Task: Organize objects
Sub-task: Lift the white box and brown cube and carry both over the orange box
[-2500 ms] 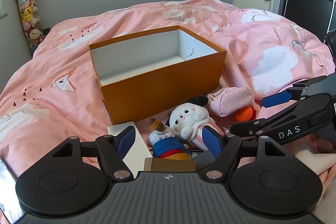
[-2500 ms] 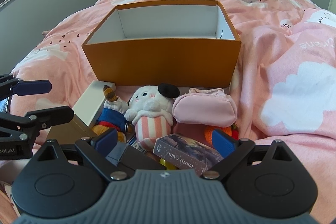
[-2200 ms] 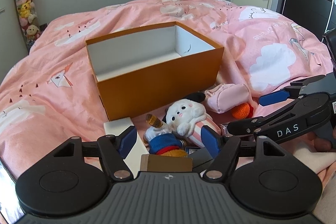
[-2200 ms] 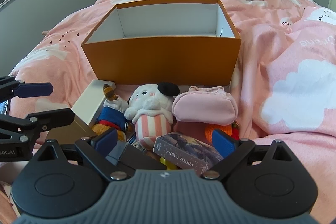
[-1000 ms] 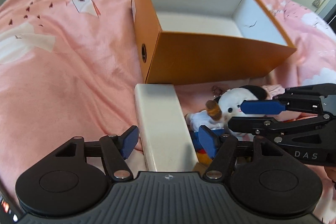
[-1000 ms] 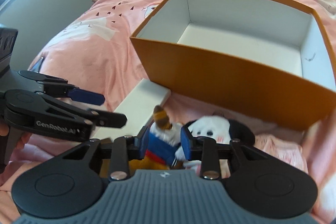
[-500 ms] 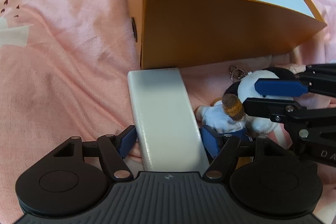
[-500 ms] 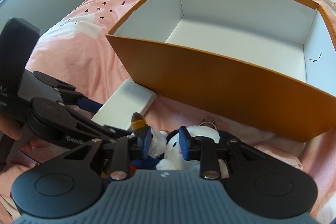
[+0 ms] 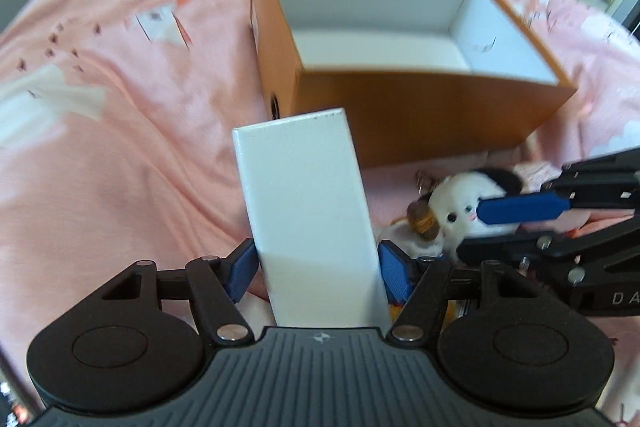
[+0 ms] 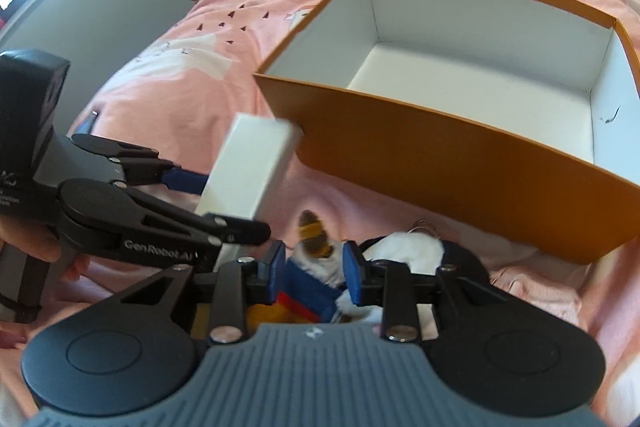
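Left gripper (image 9: pixel 318 269) fingers clamping white box (image 9: pixel 308 211), right gripper (image 10: pixel 314 269) fingers pinching small doll (image 10: pixel 310 281)

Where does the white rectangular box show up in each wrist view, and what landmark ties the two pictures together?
Left wrist: the white box stands at centre, gripped between the left hand-held gripper fingers.
Right wrist: the white box sits left of centre, raised, held by the left hand-held gripper.
Shared landmark: the open orange box just beyond it, on the pink bedspread.
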`<state>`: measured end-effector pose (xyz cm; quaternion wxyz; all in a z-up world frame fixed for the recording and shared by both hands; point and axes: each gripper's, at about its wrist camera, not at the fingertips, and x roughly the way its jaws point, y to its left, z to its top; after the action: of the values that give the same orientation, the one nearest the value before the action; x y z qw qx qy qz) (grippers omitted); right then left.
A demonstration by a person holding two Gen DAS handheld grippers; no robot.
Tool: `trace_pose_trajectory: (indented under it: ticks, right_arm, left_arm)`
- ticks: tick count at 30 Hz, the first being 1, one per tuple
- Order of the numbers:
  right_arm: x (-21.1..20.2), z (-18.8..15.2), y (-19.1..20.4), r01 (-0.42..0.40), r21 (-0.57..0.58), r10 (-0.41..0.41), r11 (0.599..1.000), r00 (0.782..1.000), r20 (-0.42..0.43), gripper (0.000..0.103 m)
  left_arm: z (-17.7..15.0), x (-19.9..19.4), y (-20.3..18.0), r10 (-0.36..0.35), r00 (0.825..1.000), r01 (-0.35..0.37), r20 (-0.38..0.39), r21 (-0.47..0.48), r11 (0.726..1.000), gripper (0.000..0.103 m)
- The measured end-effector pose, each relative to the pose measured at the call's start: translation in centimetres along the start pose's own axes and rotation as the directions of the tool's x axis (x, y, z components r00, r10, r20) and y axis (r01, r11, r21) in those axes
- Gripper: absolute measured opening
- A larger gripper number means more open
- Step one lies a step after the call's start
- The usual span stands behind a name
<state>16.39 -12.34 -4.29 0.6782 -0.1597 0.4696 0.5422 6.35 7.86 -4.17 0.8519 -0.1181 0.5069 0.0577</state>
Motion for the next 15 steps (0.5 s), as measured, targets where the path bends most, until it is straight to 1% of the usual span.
trace_pose_trajectory:
  ticks: [1, 3, 4, 5, 7, 8, 10, 12, 15]
  right_arm:
    - [-0.3, -0.1, 0.1, -0.008, 0.012, 0.008, 1.0, 1.0, 0.001, 0.041]
    - [-0.9, -0.3, 0.3, -0.02, 0.042, 0.02, 0.999, 1.0, 0.003, 0.042]
    - [-1.1, -0.3, 0.4, -0.031, 0.063, 0.031, 0.998, 1.0, 0.002, 0.044]
    - [-1.3, -0.4, 0.4, -0.051, 0.09, 0.05, 0.995, 0.999, 0.003, 0.05]
    - [-1.5, -0.4, 0.4, -0.094, 0.149, 0.095, 0.984, 0.995, 0.0, 0.057]
    - [-1.4, -0.4, 0.4, -0.114, 0.174, 0.116, 0.978, 0.993, -0.005, 0.06]
    - [-0.8, -0.5, 0.7, -0.148, 0.215, 0.157, 0.965, 0.987, -0.024, 0.06]
    - [0.1, -0.6, 0.9, -0.168, 0.256, 0.19, 0.952, 0.98, -0.064, 0.061]
    - [1.6, -0.8, 0.7, -0.167, 0.324, 0.219, 0.931, 0.967, -0.132, 0.061]
  left_arm:
    - [0.0, -0.6, 0.1, -0.001, 1.0, 0.001, 0.021, -0.006, 1.0, 0.074]
    - [0.1, -1.8, 0.3, 0.001, 0.998, 0.0, 0.063, -0.017, 1.0, 0.073]
    - [0.1, -2.4, 0.4, 0.001, 0.996, 0.0, 0.084, -0.017, 1.0, 0.073]
    - [0.1, -2.7, 0.5, 0.006, 0.995, -0.004, 0.102, -0.016, 1.0, 0.073]
    - [0.3, -3.4, 0.4, 0.022, 0.991, -0.02, 0.135, -0.014, 1.0, 0.073]
    - [0.3, -3.9, 0.5, 0.028, 0.989, -0.026, 0.149, -0.015, 1.0, 0.073]
    - [0.3, -4.7, 0.5, 0.037, 0.984, -0.033, 0.175, -0.022, 0.999, 0.073]
    - [0.0, -5.5, 0.5, 0.04, 0.978, -0.036, 0.204, -0.023, 0.999, 0.073]
    - [-0.2, -6.4, 0.3, 0.042, 0.971, -0.041, 0.236, -0.01, 0.999, 0.073]
